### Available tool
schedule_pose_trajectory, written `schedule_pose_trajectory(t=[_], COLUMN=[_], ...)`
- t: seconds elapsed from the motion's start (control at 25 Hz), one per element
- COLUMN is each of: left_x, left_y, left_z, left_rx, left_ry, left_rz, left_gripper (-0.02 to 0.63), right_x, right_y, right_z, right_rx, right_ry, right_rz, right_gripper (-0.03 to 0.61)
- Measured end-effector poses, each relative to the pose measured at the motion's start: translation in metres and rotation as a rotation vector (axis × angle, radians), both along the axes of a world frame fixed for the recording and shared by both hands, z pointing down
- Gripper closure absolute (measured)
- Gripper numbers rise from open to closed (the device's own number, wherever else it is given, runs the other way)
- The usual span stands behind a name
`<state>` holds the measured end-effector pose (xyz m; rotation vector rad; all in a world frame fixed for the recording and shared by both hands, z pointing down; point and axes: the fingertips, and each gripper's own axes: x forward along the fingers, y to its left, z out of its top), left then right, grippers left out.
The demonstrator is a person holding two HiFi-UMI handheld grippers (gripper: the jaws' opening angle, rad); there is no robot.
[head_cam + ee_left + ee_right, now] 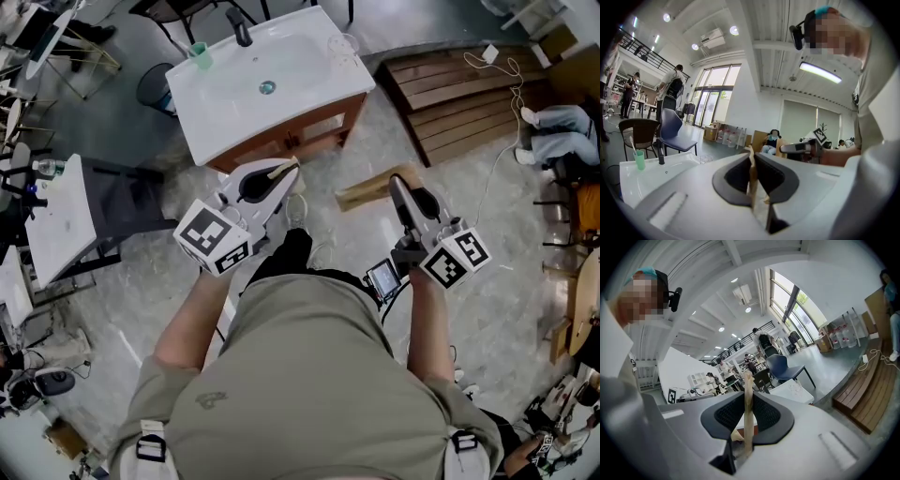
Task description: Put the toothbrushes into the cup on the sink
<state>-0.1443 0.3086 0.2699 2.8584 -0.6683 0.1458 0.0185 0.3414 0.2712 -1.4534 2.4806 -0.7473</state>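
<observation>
Toothbrushes (pixel 751 180) stand clamped one apiece in the jaws of left gripper (pixel 284 169) and right gripper (pixel 397 183), short of the sink (pixel 309 98), presumably to drop into its cup (pixel 200 54).

A slatted wooden platform (pixel 450 94) was seen on the floor at the right, with a white cable (pixel 511 67) laid across it. A blue chair (pixel 670 129) was set just beside a brown chair (pixel 641 130).
</observation>
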Motion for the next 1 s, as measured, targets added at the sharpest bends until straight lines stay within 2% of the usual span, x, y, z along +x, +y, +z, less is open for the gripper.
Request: schedule_pose_trajectory(t=[1.0], left_x=[-0.001], left_y=[-0.173], left_z=[0.021], left_rx=[-0.057], left_ry=[0.020], left_rz=[0.054], left_gripper=[0.598], right_x=[-0.020], right_y=[-0.168], right_z=[0.012], right_rx=[-0.038], right_ry=[0.048], right_rz=[0.013], right_gripper=[0.515])
